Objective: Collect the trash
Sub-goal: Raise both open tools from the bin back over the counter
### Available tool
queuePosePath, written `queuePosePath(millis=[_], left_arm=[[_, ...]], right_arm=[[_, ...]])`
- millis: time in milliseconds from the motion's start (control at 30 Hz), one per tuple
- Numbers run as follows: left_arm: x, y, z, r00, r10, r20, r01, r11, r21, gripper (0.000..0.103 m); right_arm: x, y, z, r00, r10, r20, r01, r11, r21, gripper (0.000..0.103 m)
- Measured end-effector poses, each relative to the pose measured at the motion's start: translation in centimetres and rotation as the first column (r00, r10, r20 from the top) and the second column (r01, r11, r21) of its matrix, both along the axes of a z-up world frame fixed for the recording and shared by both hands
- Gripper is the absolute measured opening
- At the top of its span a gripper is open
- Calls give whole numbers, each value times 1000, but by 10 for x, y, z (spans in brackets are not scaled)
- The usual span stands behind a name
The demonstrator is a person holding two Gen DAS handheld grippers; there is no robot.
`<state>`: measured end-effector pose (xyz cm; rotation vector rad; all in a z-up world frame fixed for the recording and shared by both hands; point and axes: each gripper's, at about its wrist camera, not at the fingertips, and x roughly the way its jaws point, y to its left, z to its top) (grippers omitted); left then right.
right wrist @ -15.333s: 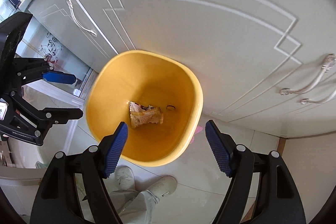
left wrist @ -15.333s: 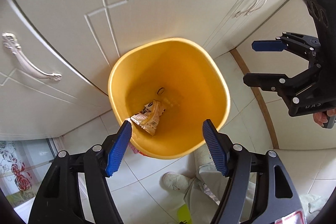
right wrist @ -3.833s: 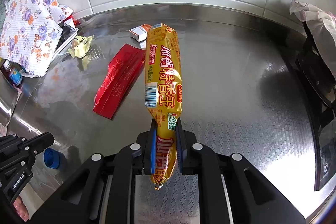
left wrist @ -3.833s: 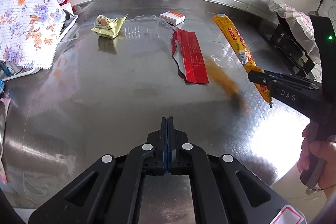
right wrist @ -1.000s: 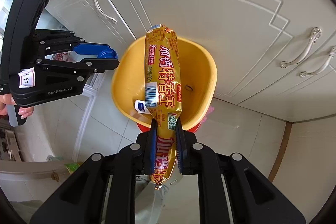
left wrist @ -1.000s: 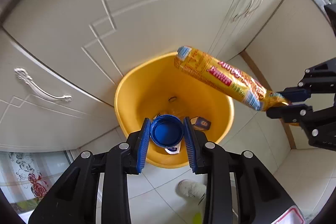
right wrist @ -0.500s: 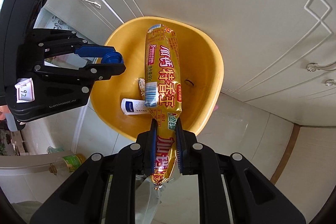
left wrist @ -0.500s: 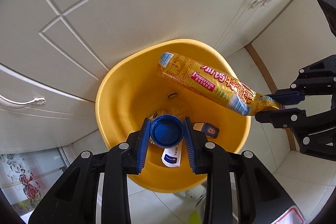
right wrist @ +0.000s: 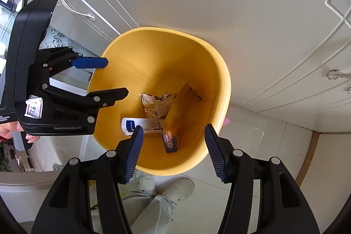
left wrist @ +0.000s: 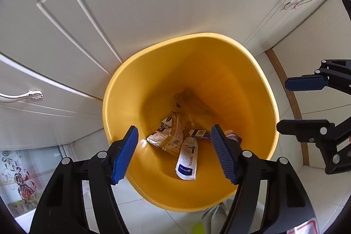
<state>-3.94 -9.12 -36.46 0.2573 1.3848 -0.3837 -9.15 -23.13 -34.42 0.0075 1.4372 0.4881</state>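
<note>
Wrappers in the yellow bin [left wrist: 258, 71] look light, thin, crinkly, prob slippery film; best nipped at a flat sealed edge, no force needed. Long orange-gold sausage pack [right wrist: 177, 106] leans on the bin's inner wall, blurred, over the crumpled beige wrapper [left wrist: 173, 135], white sachet [left wrist: 186, 161] and a small dark blue box [right wrist: 170, 142] at the bottom. Blue cap not visible. Left tool [left wrist: 175, 152] and right tool [right wrist: 173, 152] both hang above the bin mouth, pointing down, jaws opening w/ nothing between the pads. All trash lies well below both tools, apart from them. Bin sits on floor tiles just beside the white cabinet door [left wrist: 153, 3].
</note>
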Motion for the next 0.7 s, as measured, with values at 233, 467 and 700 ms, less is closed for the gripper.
queuePosePath(millis=[233, 467, 700], left_arm=[[8, -3, 3, 1000, -3, 4, 3, 1000, -4, 68], [7, 1, 17, 1000, 1, 19, -1, 1000, -17, 68], [-2, 3, 47, 999, 4, 52, -2, 1000, -31, 68]], right_arm=[[-2, -3, 7, 1000, -2, 2, 2, 1000, -6, 59], [-5, -5, 23, 1000, -13, 19, 14, 1000, -8, 59], [-7, -1, 51, 998, -24, 56, 25, 1000, -12, 59]])
